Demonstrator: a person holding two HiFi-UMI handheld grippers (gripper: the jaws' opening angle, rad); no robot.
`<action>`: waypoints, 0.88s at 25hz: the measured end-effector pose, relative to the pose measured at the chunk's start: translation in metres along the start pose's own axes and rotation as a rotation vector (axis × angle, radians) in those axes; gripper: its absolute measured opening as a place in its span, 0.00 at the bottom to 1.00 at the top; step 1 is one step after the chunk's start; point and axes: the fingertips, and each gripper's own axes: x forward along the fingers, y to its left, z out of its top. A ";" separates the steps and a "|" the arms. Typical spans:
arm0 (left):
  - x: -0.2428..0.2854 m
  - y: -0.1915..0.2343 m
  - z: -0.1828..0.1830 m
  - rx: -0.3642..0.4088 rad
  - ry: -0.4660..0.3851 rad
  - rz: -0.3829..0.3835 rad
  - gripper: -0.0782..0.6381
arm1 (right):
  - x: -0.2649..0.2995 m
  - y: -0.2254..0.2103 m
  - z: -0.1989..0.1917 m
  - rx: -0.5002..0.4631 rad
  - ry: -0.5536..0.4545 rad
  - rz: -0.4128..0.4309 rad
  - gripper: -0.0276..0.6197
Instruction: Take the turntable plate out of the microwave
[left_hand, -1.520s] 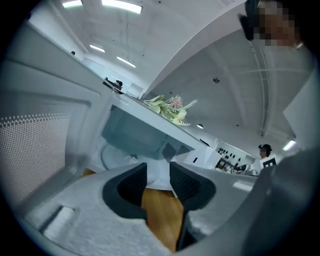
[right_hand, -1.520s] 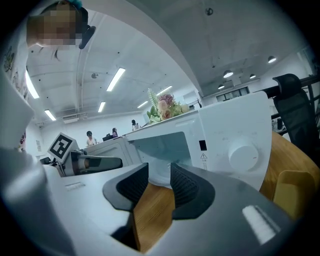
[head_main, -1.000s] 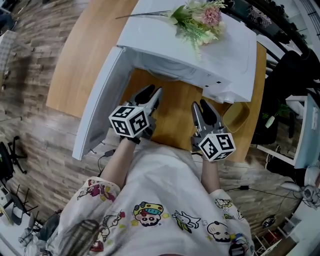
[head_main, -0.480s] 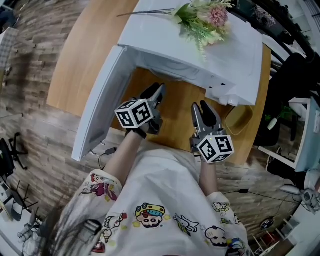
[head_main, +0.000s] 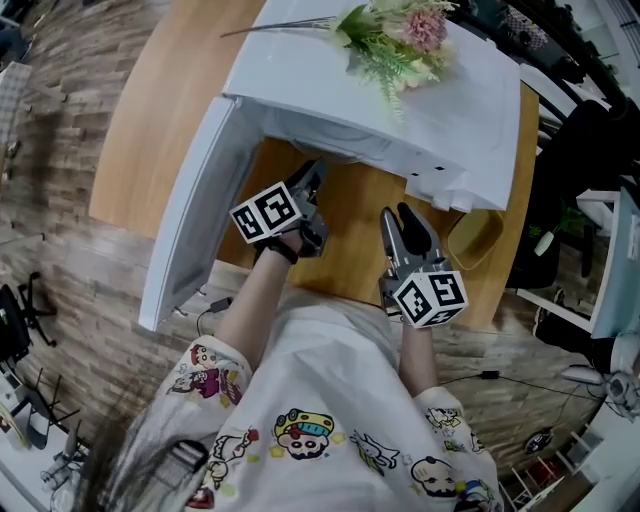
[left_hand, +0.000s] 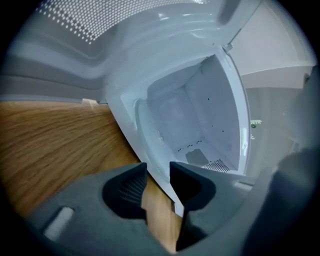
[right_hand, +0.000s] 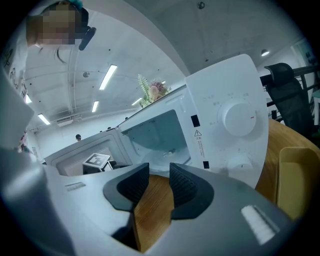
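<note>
ok so the microwave (head_main: 400, 110) door (head_main: 195, 200) is swung open and the plate (right_hand: 167, 154) looks like it's still lying on the floor inside, though the glass is hard to make out. you're at the reach-in step: your left gripper (head_main: 310, 185) sits right at the opening, and your right gripper (head_main: 400, 215) hangs back over the table (head_main: 170, 100). both have their jaws apart and empty. next you'd want to get one jaw under the plate's rim, i reckon.
</note>
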 end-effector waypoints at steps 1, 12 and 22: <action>0.003 0.002 0.000 -0.013 0.000 0.001 0.30 | 0.000 0.000 -0.001 0.001 0.001 -0.003 0.23; 0.023 0.005 0.006 -0.089 -0.009 -0.027 0.25 | 0.004 -0.003 -0.013 0.021 0.019 -0.022 0.23; 0.023 0.008 0.006 -0.118 -0.048 -0.002 0.20 | 0.006 -0.008 -0.014 0.030 0.026 -0.042 0.22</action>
